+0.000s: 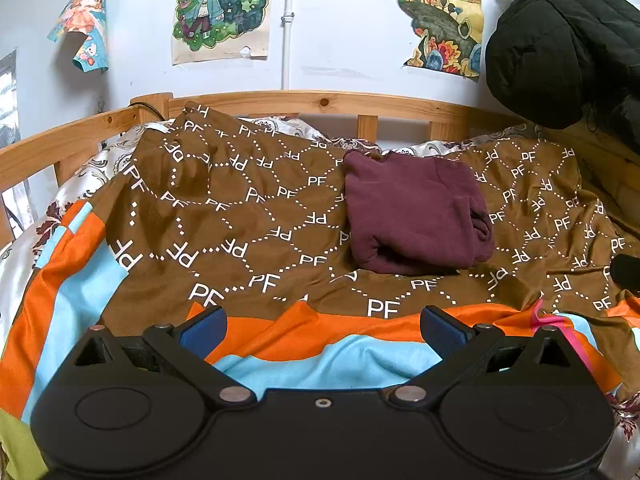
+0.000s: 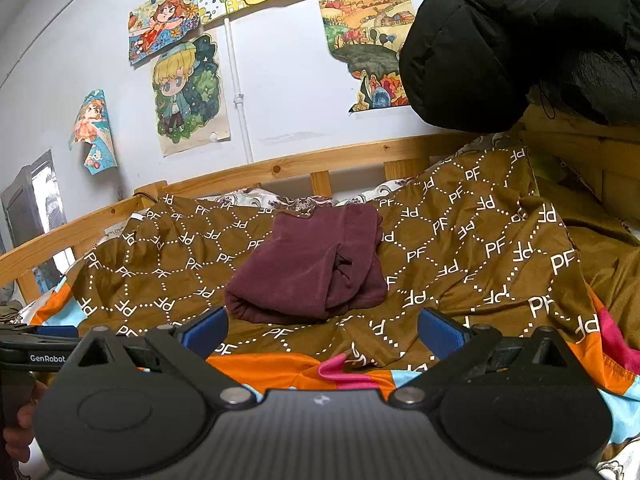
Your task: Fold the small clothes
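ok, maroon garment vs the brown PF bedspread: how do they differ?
The maroon garment is plain and folded into a compact bundle; the brown PF bedspread is patterned with white letters and spread wide. The garment lies on top, the bedspread beneath. Both are wrinkled fabric, untouched by either gripper.

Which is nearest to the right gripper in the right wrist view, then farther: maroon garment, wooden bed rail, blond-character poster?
1. Maroon garment, folded on the brown blanket just ahead of the right gripper.
2. Wooden bed rail, behind the garment.
3. Blond-character poster, on the wall above.
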Tool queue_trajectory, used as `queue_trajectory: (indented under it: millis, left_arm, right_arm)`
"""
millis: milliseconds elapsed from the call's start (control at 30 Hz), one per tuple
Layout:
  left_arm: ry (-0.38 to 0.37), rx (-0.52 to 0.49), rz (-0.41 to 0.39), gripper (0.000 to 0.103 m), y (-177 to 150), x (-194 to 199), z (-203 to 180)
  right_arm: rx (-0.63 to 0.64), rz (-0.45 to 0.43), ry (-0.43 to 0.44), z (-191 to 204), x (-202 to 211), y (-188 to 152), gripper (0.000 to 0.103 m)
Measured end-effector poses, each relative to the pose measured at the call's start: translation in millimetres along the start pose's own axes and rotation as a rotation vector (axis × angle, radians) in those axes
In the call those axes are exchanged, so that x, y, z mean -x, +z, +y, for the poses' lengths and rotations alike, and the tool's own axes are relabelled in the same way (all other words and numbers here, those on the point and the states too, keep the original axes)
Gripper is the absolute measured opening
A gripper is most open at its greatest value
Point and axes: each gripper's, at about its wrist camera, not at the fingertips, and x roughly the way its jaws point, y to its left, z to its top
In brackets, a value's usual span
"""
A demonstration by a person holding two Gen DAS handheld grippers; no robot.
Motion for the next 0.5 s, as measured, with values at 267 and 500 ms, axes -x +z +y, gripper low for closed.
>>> queue_trajectory:
  millis: [267, 500]
  left_arm:
    - [-0.001, 0.002, 0.003, 0.102, -1.3, -0.6, 1.5]
    - [0.0, 0.003, 0.003, 0.102, -1.0, -0.6, 0.7]
  right_arm:
    - [0.0, 0.0, 0.0, -0.1, -0.2, -0.1, 0.103]
    - [-0.002, 0.001, -0.001, -0.1, -0.2, -0.6, 0.103]
